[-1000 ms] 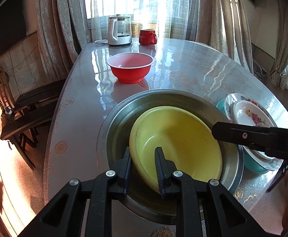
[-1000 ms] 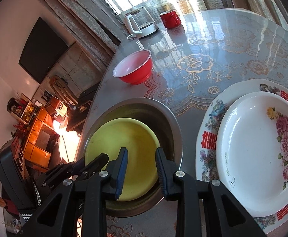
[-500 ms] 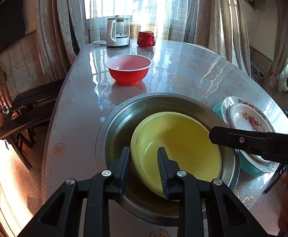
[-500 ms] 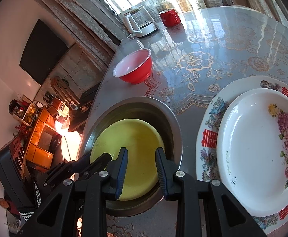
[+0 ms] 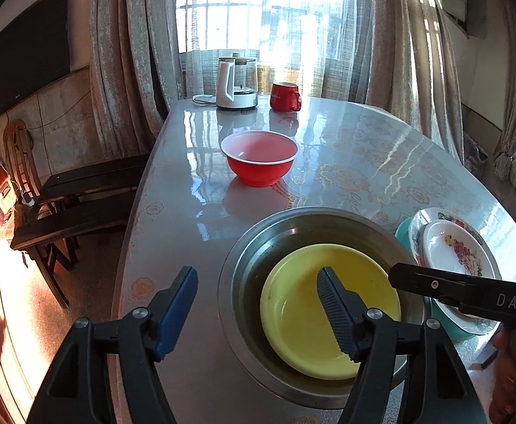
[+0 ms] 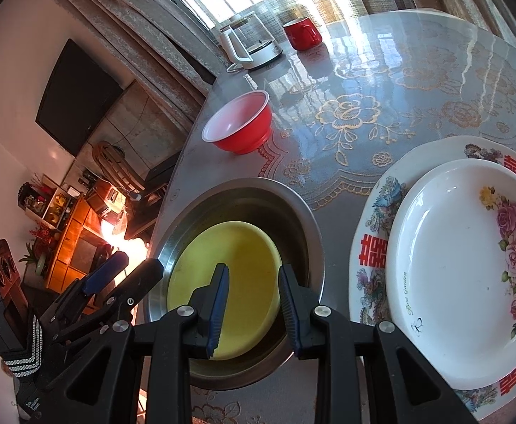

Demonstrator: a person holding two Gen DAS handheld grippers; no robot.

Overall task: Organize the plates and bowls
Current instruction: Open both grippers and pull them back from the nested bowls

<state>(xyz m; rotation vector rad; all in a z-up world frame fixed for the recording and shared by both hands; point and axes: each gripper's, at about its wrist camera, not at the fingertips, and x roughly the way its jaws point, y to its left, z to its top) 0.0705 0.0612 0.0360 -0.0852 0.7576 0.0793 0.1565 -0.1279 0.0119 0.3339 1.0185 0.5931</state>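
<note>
Bowls first: your yellow bowl (image 5: 328,311) lies nested inside the steel basin (image 5: 254,258) at the near edge of the table (image 5: 357,162). Your left gripper (image 5: 258,304) has just been spreading its jaws and now stands wide apart above the basin's near rim, pressing on nothing. Your right gripper (image 6: 252,305) hovers over the basin's right side with its jaws only slightly apart and nothing clamped between them. Just right of the basin, a white rose plate (image 6: 470,268) sits on a larger patterned plate (image 6: 371,247), with a teal dish (image 5: 404,231) underneath. Farther along stands the red bowl (image 5: 259,159), well apart from the basin. At the far end you have an electric kettle (image 5: 236,83) beside a red mug (image 5: 284,96).
</note>
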